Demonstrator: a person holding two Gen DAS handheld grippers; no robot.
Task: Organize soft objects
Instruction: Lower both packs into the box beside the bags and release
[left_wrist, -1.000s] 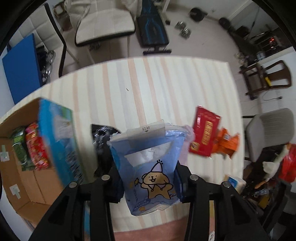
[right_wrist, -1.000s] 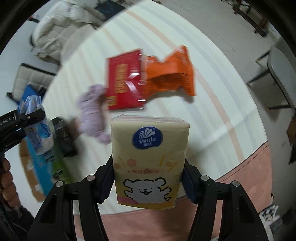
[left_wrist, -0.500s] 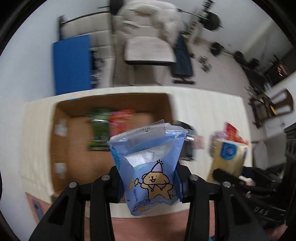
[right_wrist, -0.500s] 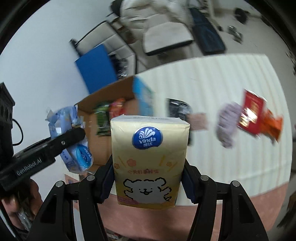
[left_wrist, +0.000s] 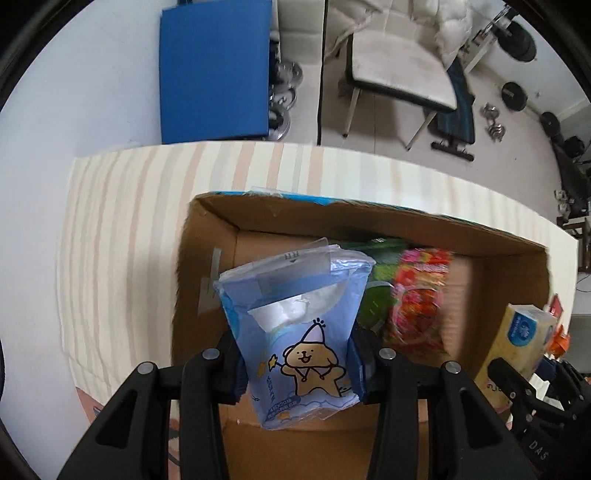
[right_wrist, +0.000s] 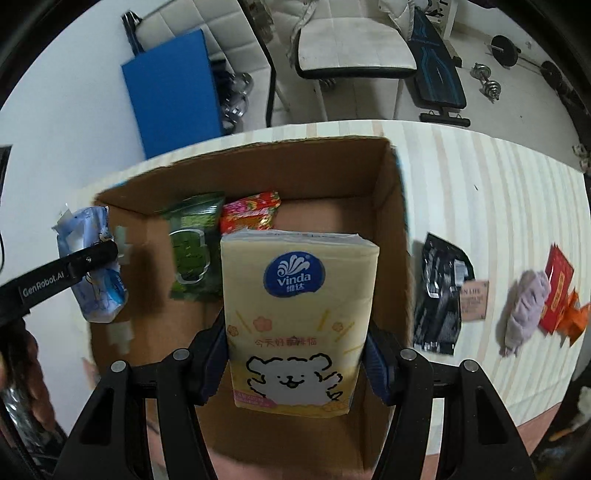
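Note:
My left gripper (left_wrist: 295, 363) is shut on a blue wipes pack with a cartoon bear (left_wrist: 295, 317) and holds it over the left part of an open cardboard box (left_wrist: 498, 254). My right gripper (right_wrist: 295, 354) is shut on a yellow Vinda tissue pack (right_wrist: 295, 314) and holds it over the same box (right_wrist: 391, 206). The tissue pack also shows at the right in the left wrist view (left_wrist: 517, 339). The blue pack shows at the left in the right wrist view (right_wrist: 92, 273). A green packet (right_wrist: 192, 243) and a red packet (right_wrist: 251, 214) lie inside the box.
On the striped table (right_wrist: 498, 184) right of the box lie a black pouch (right_wrist: 439, 291), a purple cloth (right_wrist: 524, 314), a red packet (right_wrist: 557, 288) and an orange bag (right_wrist: 576, 317). A chair (right_wrist: 351, 40) and a blue mat (right_wrist: 173, 88) stand behind the table.
Both grippers have swung left from the loose items on the table to above the open box, each still holding its pack.

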